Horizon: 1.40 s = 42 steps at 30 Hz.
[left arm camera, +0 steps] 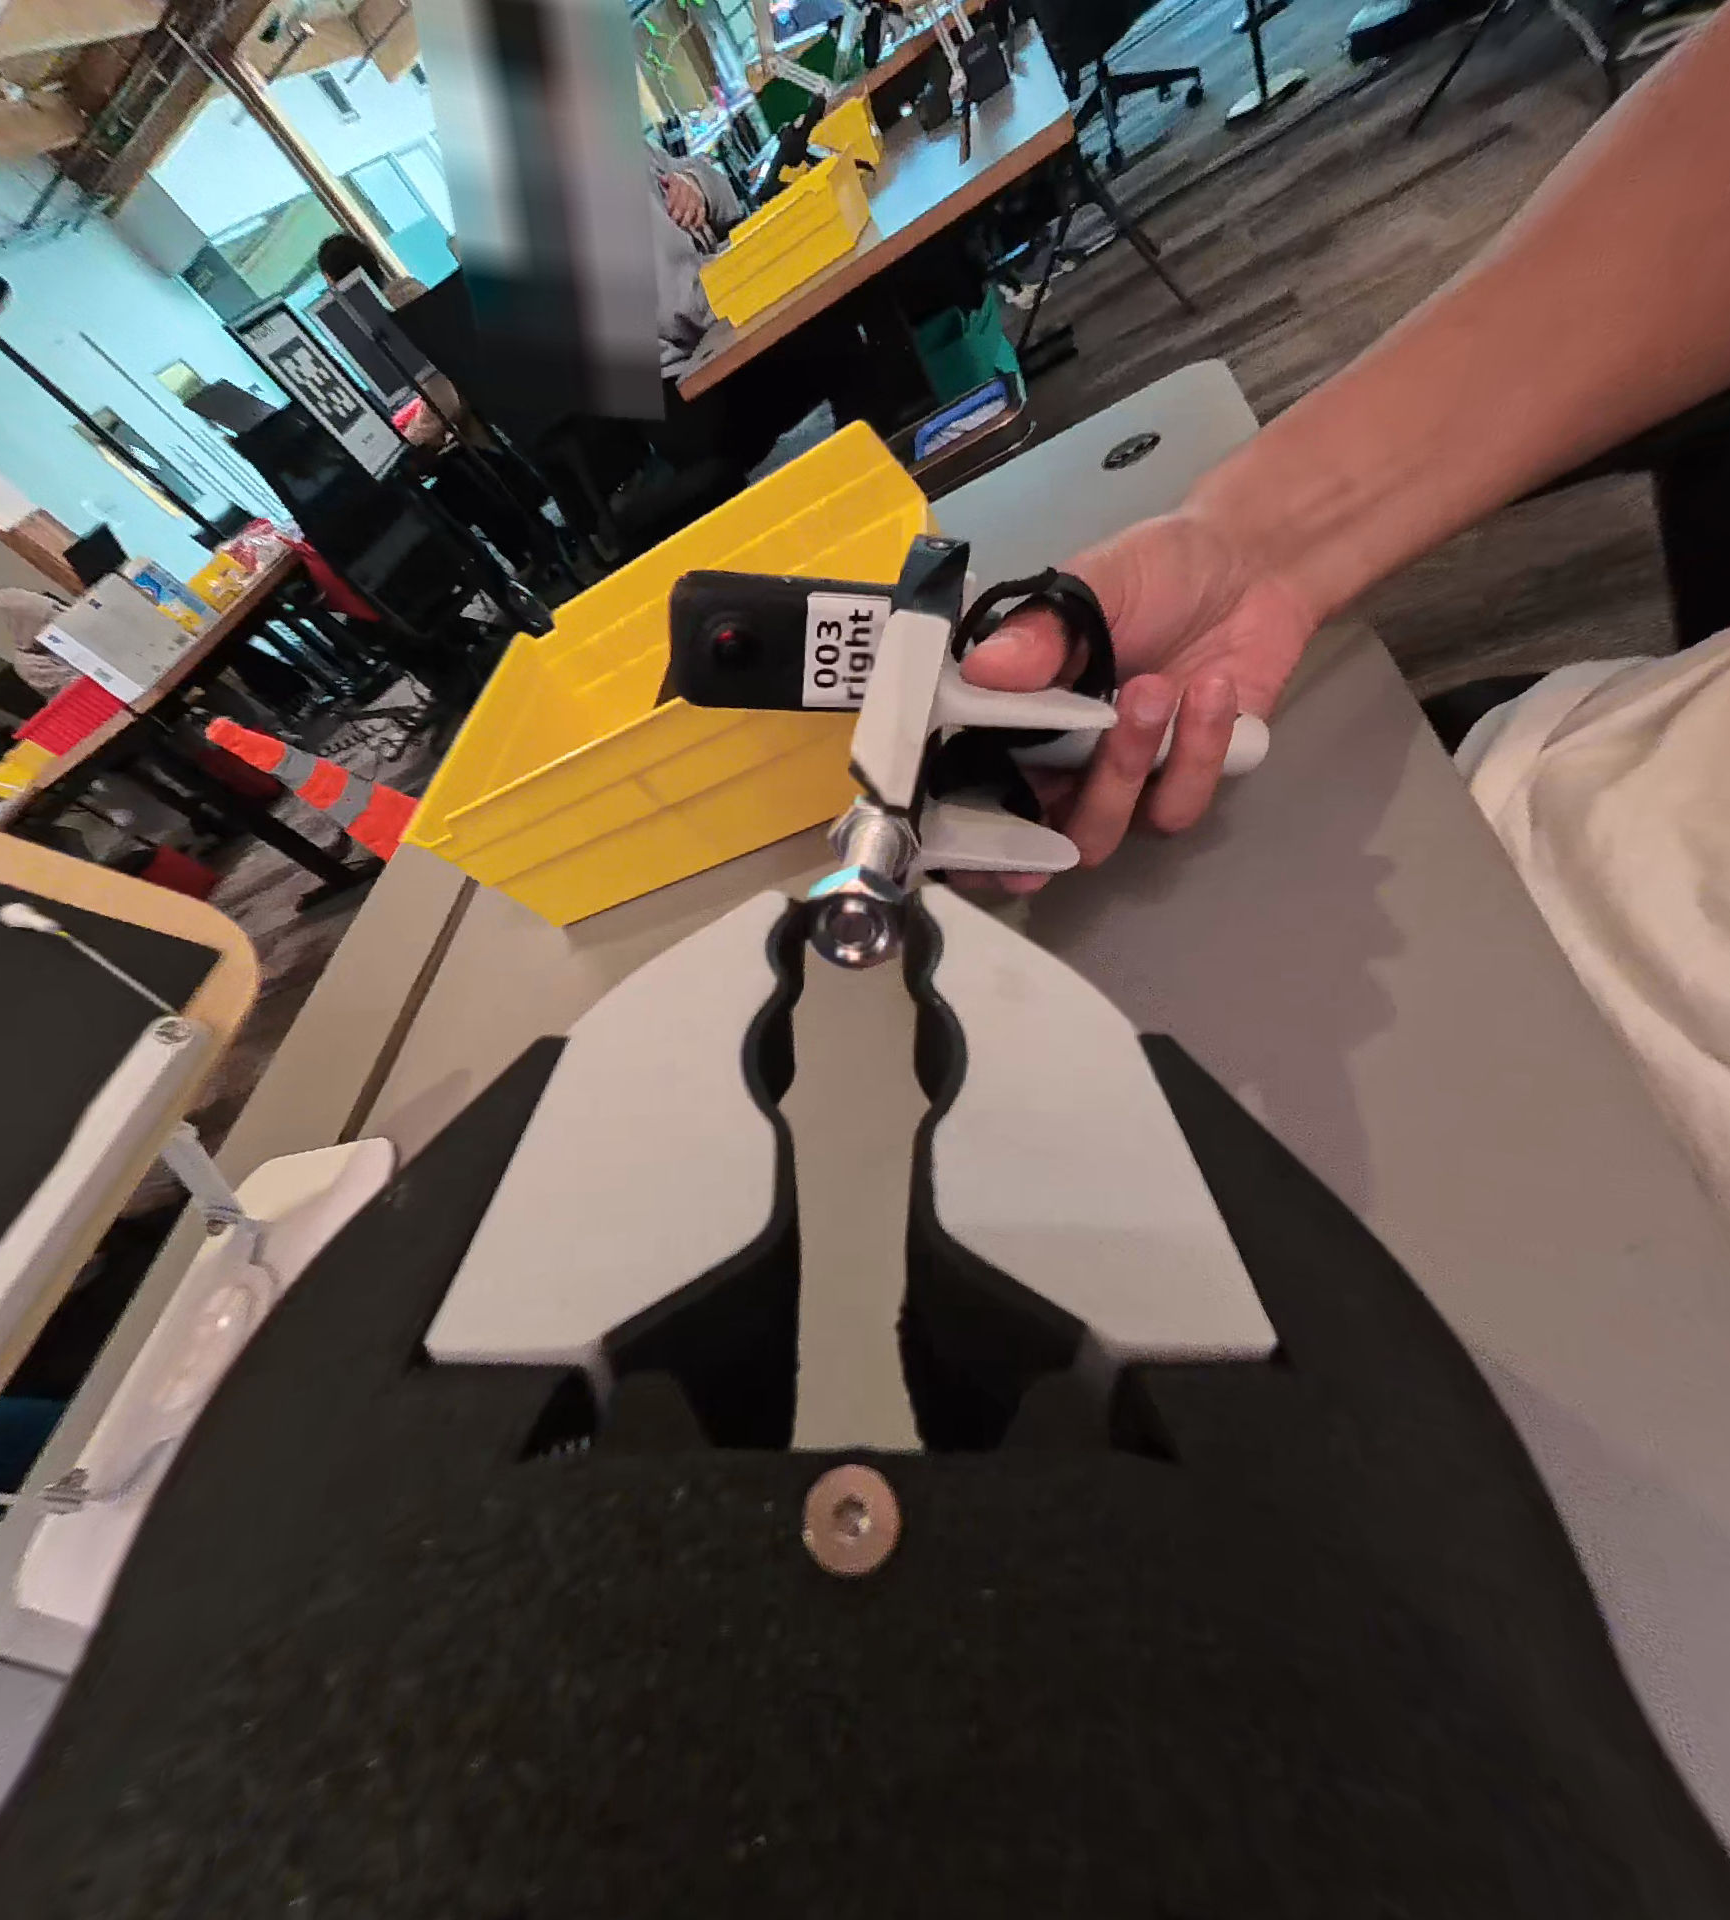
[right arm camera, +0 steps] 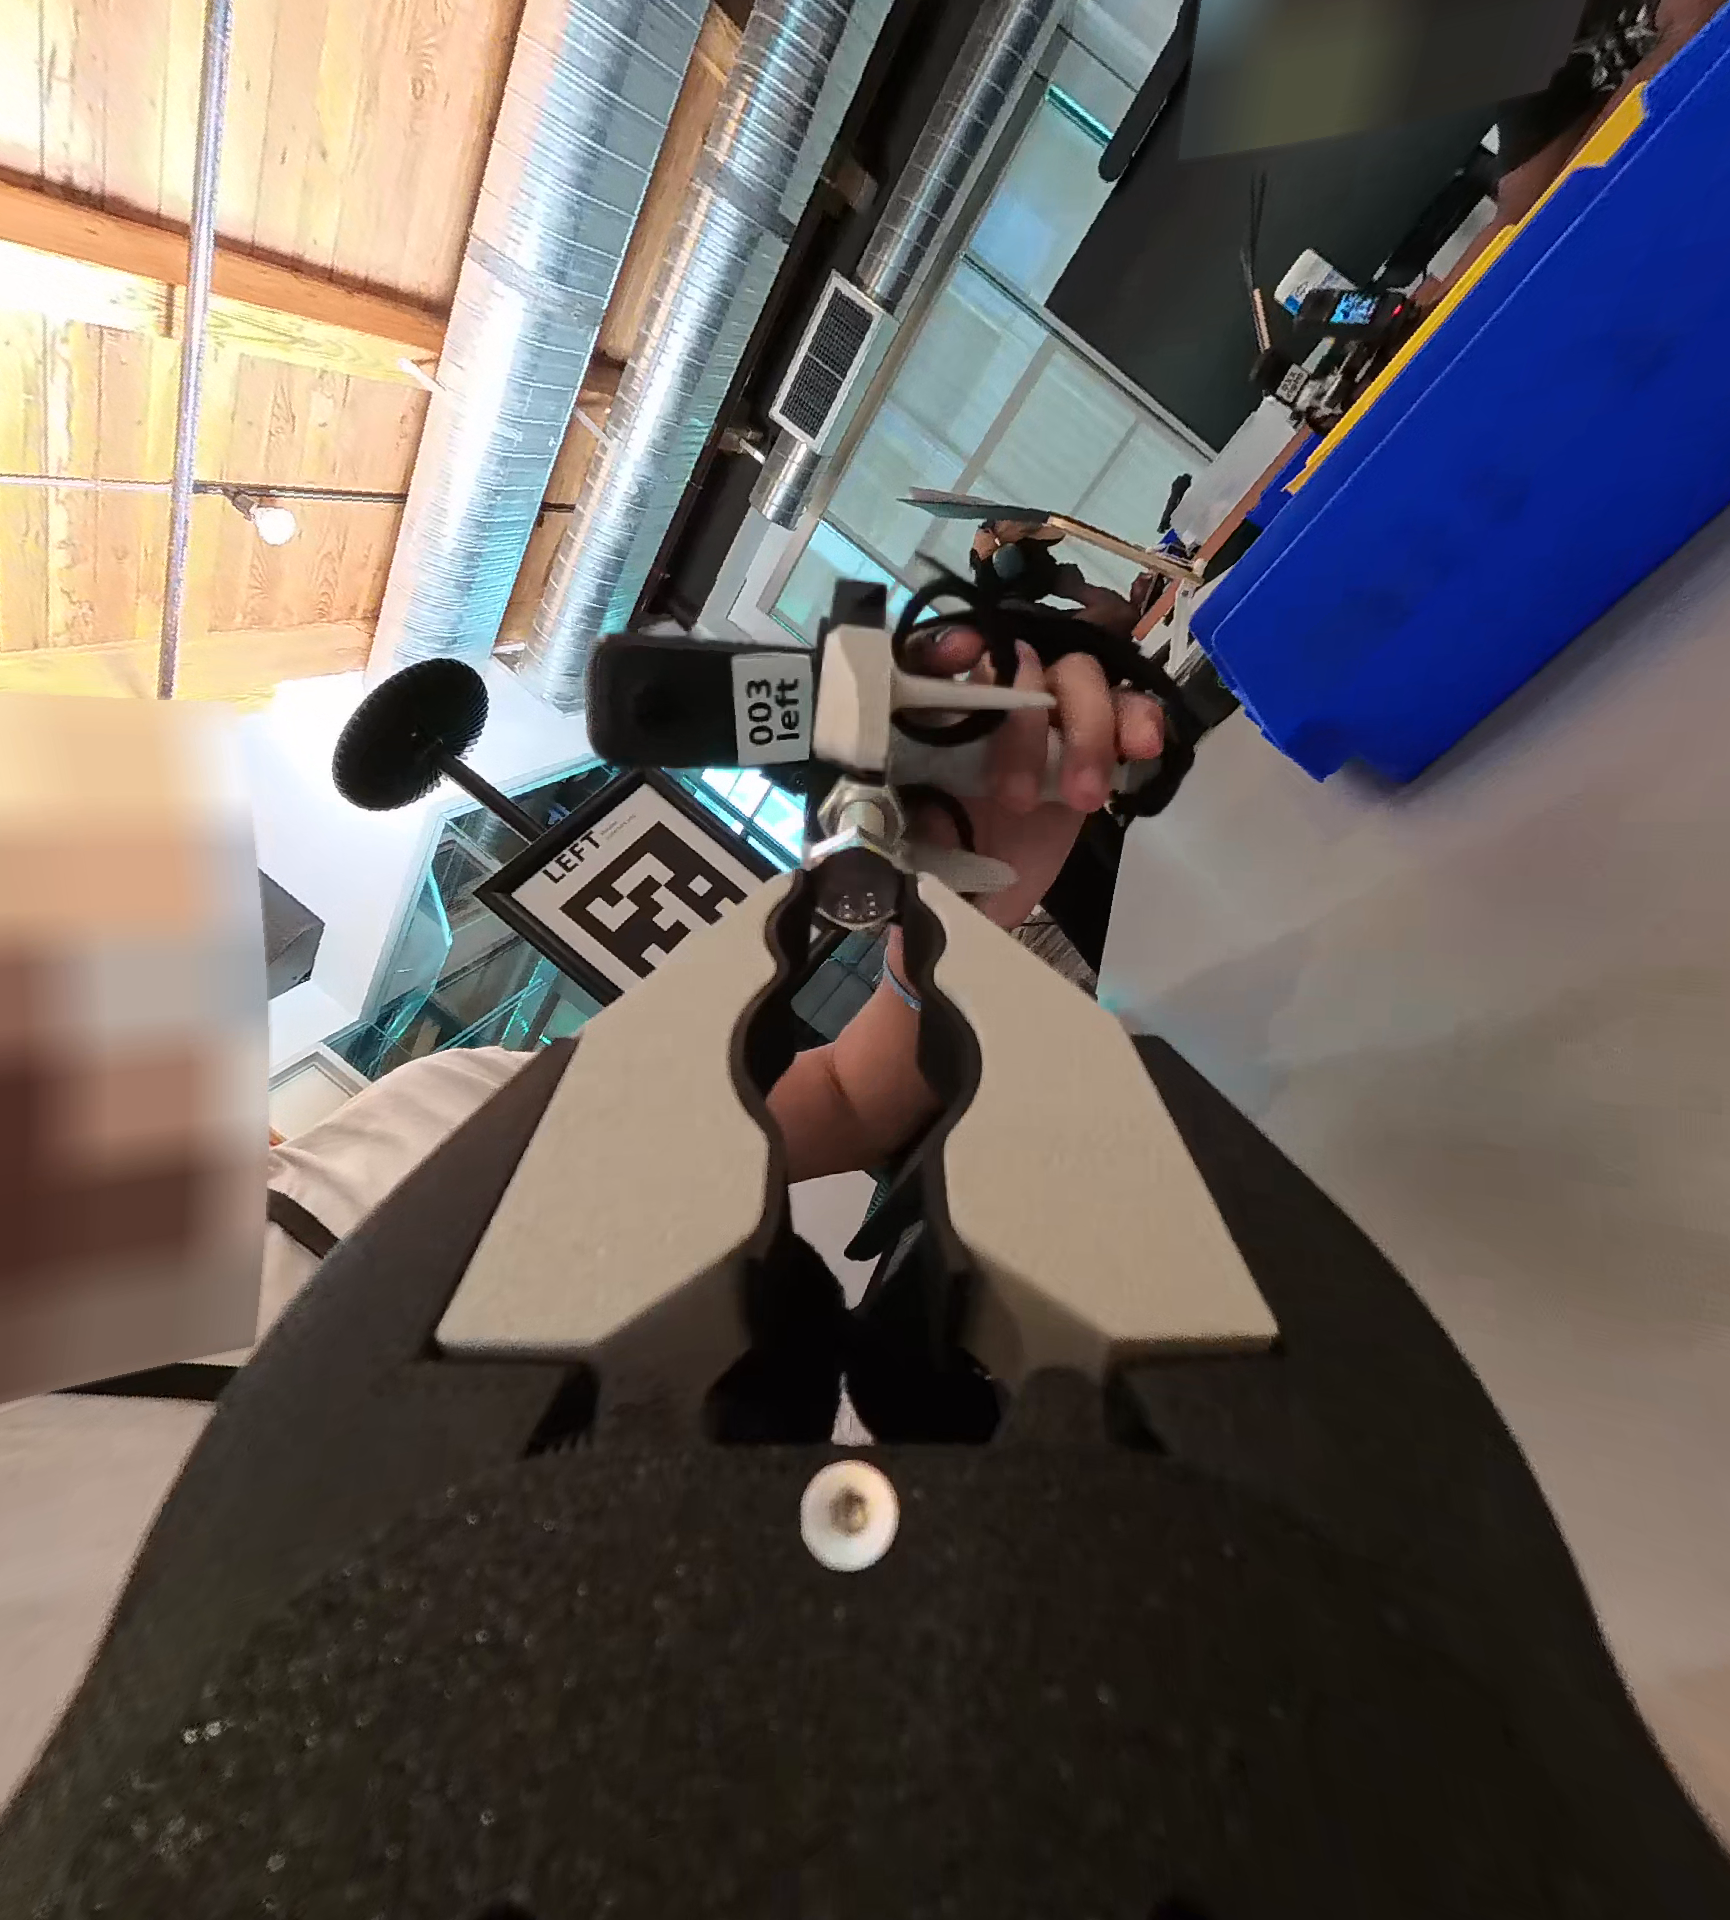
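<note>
In the left wrist view, the left gripper (left arm camera: 853,928) has its two grey fingers closed on the near end of a shiny metal bolt (left arm camera: 856,914), the pads pressing its round end from both sides just above the grey table (left arm camera: 1360,1143). The bolt carries hex nuts along its shaft, and its far end sits in the tips of the right gripper (left arm camera: 892,821), which a hand (left arm camera: 1152,686) works from the right. A yellow bin (left arm camera: 695,717) stands on the table just behind them. In the right wrist view, tilted so that a wooden ceiling and silver ducts show, the right gripper (right arm camera: 853,899) pinches the dark round end of the same bolt (right arm camera: 856,883), its pads tight against it. Beyond, the left gripper (right arm camera: 866,800) holds the other end, fingers of a hand (right arm camera: 1069,727) wrapped round its handle, and a blue bin (right arm camera: 1526,468) lies on the table at the right.
</note>
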Motion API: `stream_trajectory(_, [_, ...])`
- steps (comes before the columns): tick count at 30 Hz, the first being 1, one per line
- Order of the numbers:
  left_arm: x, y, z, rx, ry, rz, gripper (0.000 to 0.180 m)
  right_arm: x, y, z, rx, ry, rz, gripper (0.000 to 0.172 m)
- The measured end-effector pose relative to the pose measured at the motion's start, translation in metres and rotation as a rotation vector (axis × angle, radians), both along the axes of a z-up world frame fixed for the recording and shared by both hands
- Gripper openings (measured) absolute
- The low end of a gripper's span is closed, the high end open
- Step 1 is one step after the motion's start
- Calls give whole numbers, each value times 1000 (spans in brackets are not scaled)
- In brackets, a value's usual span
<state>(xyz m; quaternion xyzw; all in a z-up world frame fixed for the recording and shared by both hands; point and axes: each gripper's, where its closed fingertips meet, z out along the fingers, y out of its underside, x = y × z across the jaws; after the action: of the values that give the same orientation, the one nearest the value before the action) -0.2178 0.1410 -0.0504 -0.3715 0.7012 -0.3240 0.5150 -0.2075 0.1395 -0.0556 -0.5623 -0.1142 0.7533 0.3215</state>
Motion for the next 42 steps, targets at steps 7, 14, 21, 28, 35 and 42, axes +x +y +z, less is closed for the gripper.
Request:
stream_trajectory(7, [4, 3, 5, -402, 15, 107, 17, 5, 3, 4, 87, -36, -70, 17])
stream_trajectory(14, [-4, 5, -2, -1460, 226, 108, 17, -3, 5, -6, 208, -192, -159, 16])
stream_trajectory(21, [-4, 5, -1, -1627, 266, -55, 17, 1, 6, -4, 178, -158, -151, 16])
stream_trajectory(28, [-15, 27, 20, -1249, 130, 22, 17, 6, 7, 1, 138, -84, -136, 16])
stream_trajectory(35, [-4, 38, 26, -383, -75, 137, 67, 9, 6, 6, 66, 6, -83, 17])
stream_trajectory(42, [7, 7, 2, -135, -22, -31, 58, 12, 3, 8, -5, 72, -12, 17])
